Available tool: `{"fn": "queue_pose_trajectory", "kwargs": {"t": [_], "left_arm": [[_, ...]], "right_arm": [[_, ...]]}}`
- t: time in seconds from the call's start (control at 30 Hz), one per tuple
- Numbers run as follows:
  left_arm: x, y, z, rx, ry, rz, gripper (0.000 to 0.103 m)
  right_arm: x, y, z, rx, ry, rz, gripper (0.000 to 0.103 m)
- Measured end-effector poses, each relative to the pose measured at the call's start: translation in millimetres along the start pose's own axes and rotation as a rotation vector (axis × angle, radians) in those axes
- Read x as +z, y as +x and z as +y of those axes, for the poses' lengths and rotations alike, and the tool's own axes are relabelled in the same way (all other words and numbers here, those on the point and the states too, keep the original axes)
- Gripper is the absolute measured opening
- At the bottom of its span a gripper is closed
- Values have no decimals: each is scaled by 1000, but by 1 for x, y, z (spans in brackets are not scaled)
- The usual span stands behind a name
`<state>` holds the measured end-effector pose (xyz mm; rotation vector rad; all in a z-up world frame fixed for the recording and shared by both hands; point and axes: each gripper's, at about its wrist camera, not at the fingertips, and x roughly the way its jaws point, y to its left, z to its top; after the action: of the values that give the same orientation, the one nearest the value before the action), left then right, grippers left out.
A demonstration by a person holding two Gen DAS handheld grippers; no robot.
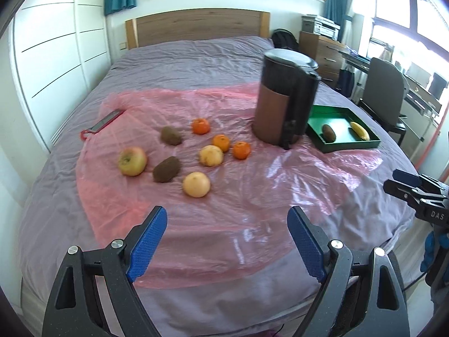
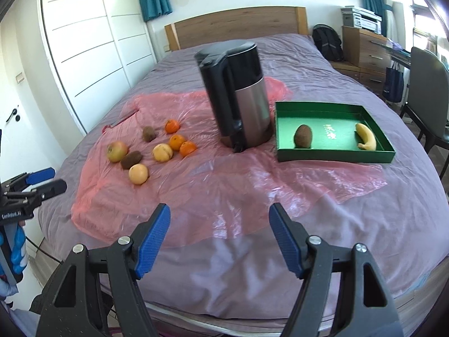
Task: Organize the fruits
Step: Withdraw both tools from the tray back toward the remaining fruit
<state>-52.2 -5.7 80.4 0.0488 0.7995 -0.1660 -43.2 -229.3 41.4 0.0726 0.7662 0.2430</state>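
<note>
well, both the left gripper (image 1: 227,241) and right gripper (image 2: 219,238) hang wide open and empty over bare pink plastic sheet (image 2: 224,185) near the bed's (image 2: 393,224) edge. the kettle (image 1: 286,98) hides part of the green tray (image 1: 336,147).

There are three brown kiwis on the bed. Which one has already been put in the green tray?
The kiwi lying at the left end of the green tray, with the banana at the other end. The other two kiwis lie loose on the pink plastic sheet.

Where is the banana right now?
The banana lies in the green tray, at its right end, apart from a kiwi at the left; the tray sits right of the kettle.
</note>
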Motion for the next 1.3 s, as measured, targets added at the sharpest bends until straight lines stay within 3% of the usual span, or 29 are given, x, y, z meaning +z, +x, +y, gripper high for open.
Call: {"fn": "queue_pose_trajectory", "kwargs": {"t": [0.27,0.7,1.1,1.3], "left_arm": [[-20,20,38,45,-84,54,84],[-36,62,55,73,-118,113,84],[-23,95,64,60,-103,116,84],[-5,128,59,19,-70,130,84]], "right_arm": [[-4,25,28,42,-70,57,103],[-4,85,52,106,-111,112,103],[21,132,77,108,-167,109,103],[43,164,83,95,-196,118,103]]}}
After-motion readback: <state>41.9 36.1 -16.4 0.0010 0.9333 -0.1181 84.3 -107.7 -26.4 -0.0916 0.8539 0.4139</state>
